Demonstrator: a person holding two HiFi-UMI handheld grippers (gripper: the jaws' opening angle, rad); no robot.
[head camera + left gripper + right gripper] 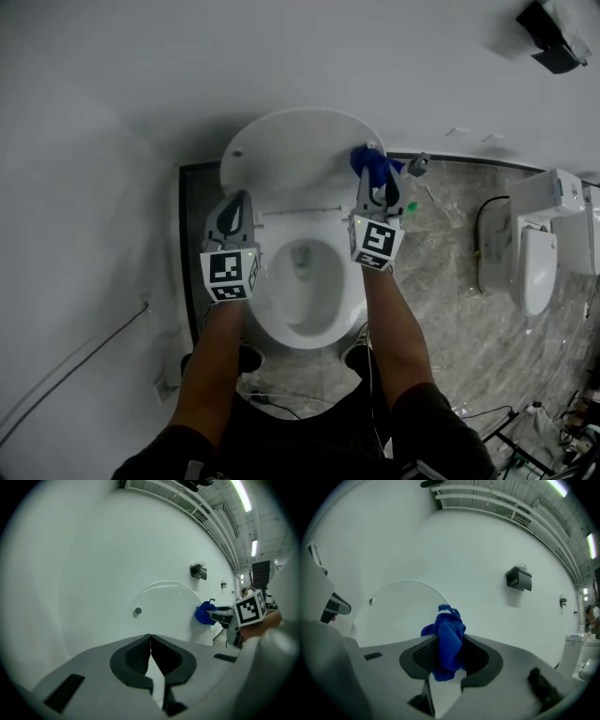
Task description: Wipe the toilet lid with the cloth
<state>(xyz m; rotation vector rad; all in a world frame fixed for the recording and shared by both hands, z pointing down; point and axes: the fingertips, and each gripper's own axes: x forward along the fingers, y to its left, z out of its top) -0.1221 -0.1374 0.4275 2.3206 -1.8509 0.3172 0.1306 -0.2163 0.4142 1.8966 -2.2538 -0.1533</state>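
While the left claw is closed empty, the right claw grips one cloth beside the lid.

Your head camera looks steeply down from above onto the toilet bowl, with the raised toilet lid just beyond the tips of the left gripper and right gripper. Each gripper camera sits close behind its own jaws and faces along them at the wall: the left one sees the lid dead ahead and the right gripper off to its jaws' right, while the right one has the blue cloth close before its lens and the lid ahead-left. All three views share lid and cloth.
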